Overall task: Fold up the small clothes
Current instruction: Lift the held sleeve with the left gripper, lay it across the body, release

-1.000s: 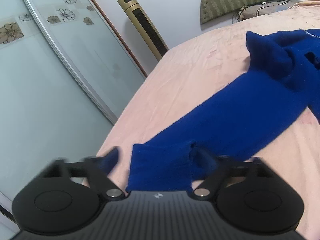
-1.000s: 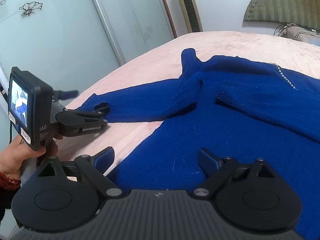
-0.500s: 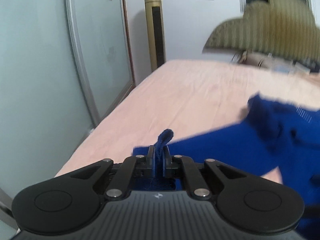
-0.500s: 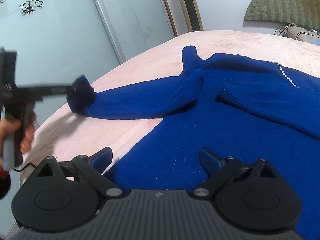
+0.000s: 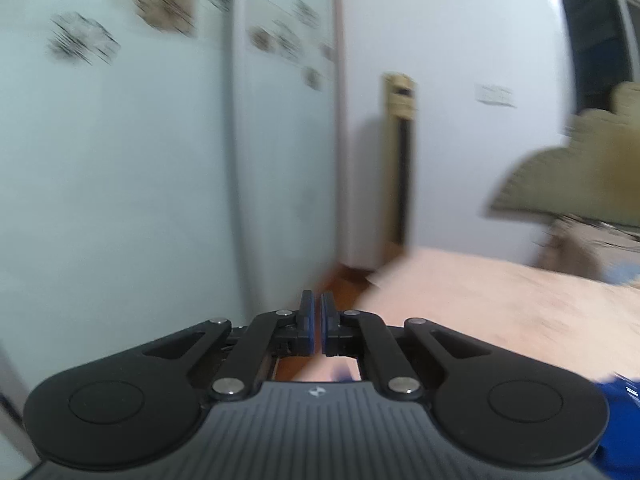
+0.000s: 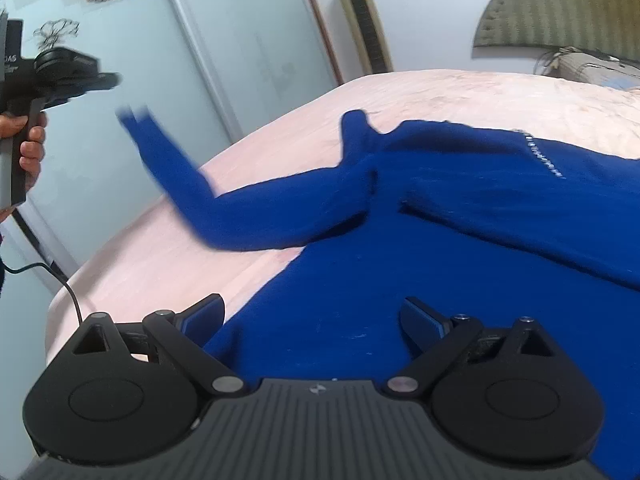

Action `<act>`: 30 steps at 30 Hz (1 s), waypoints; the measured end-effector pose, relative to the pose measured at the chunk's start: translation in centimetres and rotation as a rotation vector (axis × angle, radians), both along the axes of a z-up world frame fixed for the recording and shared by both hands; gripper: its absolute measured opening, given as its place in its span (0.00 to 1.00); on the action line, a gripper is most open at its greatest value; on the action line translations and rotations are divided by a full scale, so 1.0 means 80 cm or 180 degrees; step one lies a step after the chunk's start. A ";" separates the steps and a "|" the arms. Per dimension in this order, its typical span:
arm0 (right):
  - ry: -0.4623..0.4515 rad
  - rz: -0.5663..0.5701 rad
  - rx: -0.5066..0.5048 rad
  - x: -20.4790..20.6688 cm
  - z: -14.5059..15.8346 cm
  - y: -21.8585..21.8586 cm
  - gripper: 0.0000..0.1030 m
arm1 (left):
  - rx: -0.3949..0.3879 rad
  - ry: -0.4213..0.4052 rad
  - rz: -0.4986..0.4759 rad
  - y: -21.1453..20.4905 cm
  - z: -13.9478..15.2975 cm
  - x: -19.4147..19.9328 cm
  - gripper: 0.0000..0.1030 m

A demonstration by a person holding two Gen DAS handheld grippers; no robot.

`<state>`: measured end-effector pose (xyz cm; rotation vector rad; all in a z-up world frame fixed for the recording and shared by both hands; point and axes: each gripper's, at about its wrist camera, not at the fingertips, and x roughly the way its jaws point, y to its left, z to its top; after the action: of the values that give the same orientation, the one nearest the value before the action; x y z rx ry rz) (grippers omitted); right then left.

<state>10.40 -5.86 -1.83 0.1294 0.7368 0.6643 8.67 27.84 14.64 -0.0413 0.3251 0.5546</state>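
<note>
Left claw [image 5: 316, 320]: jaws drawn together, only a thin slit between the blue pads [image 5: 307, 320]. No cloth seen in the slit. Own view badly blurred. Ahead of it stand pale sliding doors [image 5: 120, 160] with flower prints. A gold column [image 5: 400, 160] stands ahead and to its right. A corner of the pink bed [image 5: 500, 312] lies below and right of the tips. A scrap of blue shows at the lower right edge.

In the right wrist view this claw sits high at the far left, gripped by a hand [image 6: 28, 148], with a black cable [image 6: 60, 276] hanging beneath. It is raised clear of the bed.

Sleeve [image 6: 192, 184]: blurred, off the bed at its free end, rising toward the left claw. The cuff [image 6: 134, 116] lies below and just right of that claw's tips, with a gap between them. Not held, as far as the view shows.

Right claw [image 6: 312, 314]: jaws wide apart, nothing between the pads. It hovers low over the blue sweater [image 6: 400, 280], whose body spreads directly under and ahead of it. Whether the tips touch the knit cannot be told.

A second sleeve [image 6: 520, 232] lies folded across the body, ahead and right of the right claw. A beaded trim line [image 6: 544, 160] shows beyond it. Headboard [image 6: 560, 12] stands at the far right
</note>
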 end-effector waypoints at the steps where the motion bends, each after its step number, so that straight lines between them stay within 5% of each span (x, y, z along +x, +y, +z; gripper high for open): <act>1: 0.0001 -0.0024 0.0011 0.000 0.001 -0.004 0.94 | 0.0066 -0.0031 0.0123 0.001 0.003 -0.002 0.03; 3: 0.0000 -0.0071 0.0035 0.001 0.002 -0.013 0.94 | 0.0113 -0.0038 0.0282 0.007 0.008 -0.003 0.03; 5: 0.0016 -0.0114 0.0039 0.002 0.003 -0.019 0.94 | -0.0082 0.0094 0.0116 0.013 0.006 0.001 0.03; 10: 0.0041 -0.0131 0.0064 0.002 0.000 -0.024 0.94 | -0.1147 0.0589 -0.0515 0.031 -0.048 0.005 0.05; 13: 0.0061 -0.0116 0.0062 0.002 -0.002 -0.021 0.94 | -0.1767 0.0866 -0.0418 0.051 -0.106 0.011 0.28; 14: 0.0062 -0.0107 0.0055 0.001 -0.002 -0.021 0.94 | -0.2022 0.0920 -0.0357 0.059 -0.128 0.013 0.47; 15: 0.0057 -0.0093 0.0044 0.000 -0.002 -0.020 0.94 | -0.2262 0.0903 -0.0316 0.067 -0.146 0.009 0.62; 18: 0.0051 -0.0080 0.0014 -0.001 -0.002 -0.018 0.94 | -0.2789 0.0746 -0.0228 0.084 -0.188 0.000 0.64; 24: 0.0089 -0.0098 -0.0010 0.000 -0.008 -0.013 0.94 | -0.3061 0.0384 -0.0199 0.093 -0.215 0.020 0.72; 27: 0.0088 -0.0089 -0.0025 -0.001 -0.008 -0.011 0.94 | -0.3076 0.0165 -0.0092 0.100 -0.216 0.028 0.67; 28: 0.0084 -0.0086 -0.0031 -0.002 -0.007 -0.010 0.94 | -0.3059 0.0155 -0.0066 0.098 -0.216 0.031 0.55; 29: 0.0081 -0.0087 -0.0031 -0.002 -0.007 -0.011 0.94 | -0.3010 0.0231 -0.0056 0.097 -0.217 0.032 0.16; 30: 0.0082 -0.0091 -0.0027 -0.002 -0.006 -0.012 0.94 | -0.2975 0.0340 -0.0047 0.094 -0.218 0.036 0.07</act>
<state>10.20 -6.83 -2.34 0.1406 0.7613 0.6330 11.56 35.36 -2.78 -0.9123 0.6664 0.3507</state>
